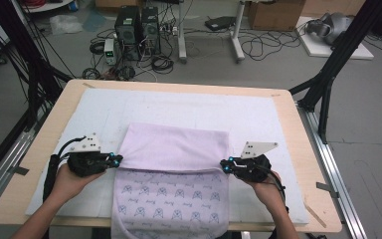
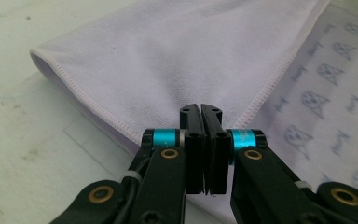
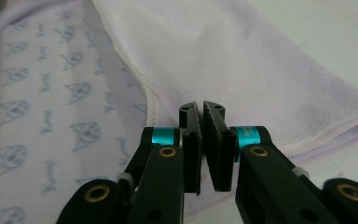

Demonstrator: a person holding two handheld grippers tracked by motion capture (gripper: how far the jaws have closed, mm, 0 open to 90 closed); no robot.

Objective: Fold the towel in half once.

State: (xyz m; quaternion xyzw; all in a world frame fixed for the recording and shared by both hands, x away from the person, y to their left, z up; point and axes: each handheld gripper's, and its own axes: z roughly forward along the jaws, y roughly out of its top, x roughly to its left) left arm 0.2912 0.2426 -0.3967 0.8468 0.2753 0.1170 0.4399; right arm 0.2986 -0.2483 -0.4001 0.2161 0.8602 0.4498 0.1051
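So this is a cloth-folding job, and everything sits around the lilac towel [image 1: 171,174] in the middle of the white mat [image 1: 99,114]. The towel's far part is doubled over, plain side up, and its patterned near part runs toward the person and hangs over the table's [image 1: 54,114] front edge.

Starting at the towel's left edge: the left gripper [image 1: 115,160] has its jaws pressed together on the hem right at the corner of the folded flap. In the left gripper view the tips [image 2: 200,112] are pinched tight with the stitched edge running into them (makes sense, a grip at the very corner lets you lift the whole flap evenly).

Across to the towel's right edge: the right gripper [image 1: 227,165] mirrors it, clamped on the opposite flap corner. In the right gripper view [image 3: 202,112] the jaws meet at the tips with the hem caught between.

My guess is both corners are held level so the fold line stays straight.

Room-wise, there's plenty of bare mat beyond the towel's far edge, and clear strips of mat to either side. The near side is the tight one, since the towel already overhangs there.
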